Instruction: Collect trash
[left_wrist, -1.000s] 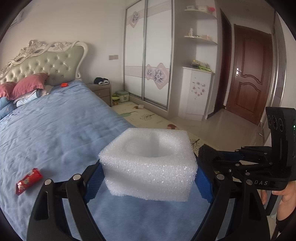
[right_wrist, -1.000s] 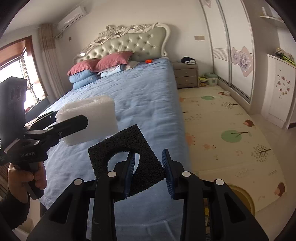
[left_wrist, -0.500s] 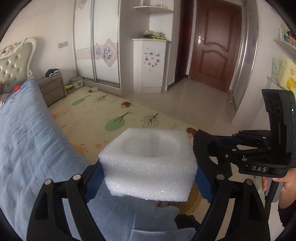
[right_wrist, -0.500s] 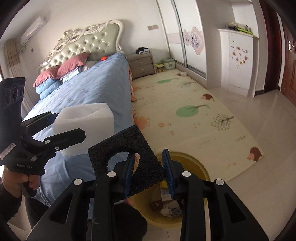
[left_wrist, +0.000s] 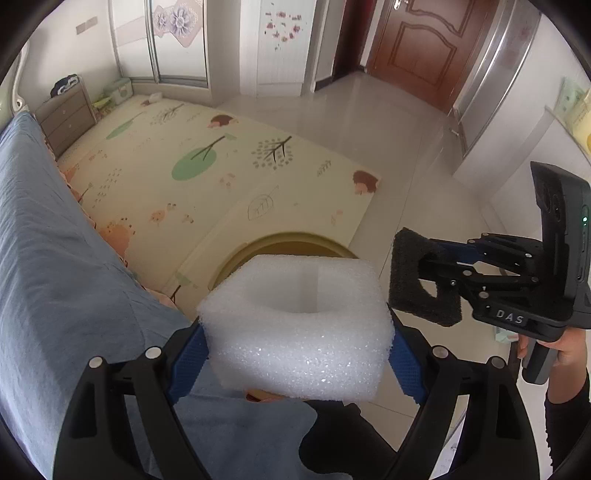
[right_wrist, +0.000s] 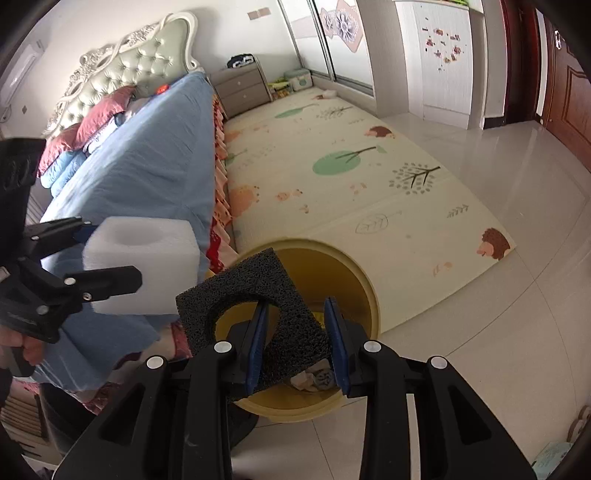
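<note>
Both hand-held grippers swung from bed to round yellow plastic bin (right_wrist: 369, 295): right hand-held gripper (right_wrist: 297, 328), clamping black perforated foam square (right_wrist: 255, 295), directly above; left hand-held gripper (left_wrist: 295, 350), clamping white foam block (left_wrist: 295, 325), beside the rim.

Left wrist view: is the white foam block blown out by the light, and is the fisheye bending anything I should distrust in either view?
Left wrist view: white foam block is bright but keeps its grain; its hollow washes out. Tiled floor shows glare; the door frame bows. Right wrist view: black foam piece is sharp; yellow bin is evenly lit; the play mat edges curve.
</note>
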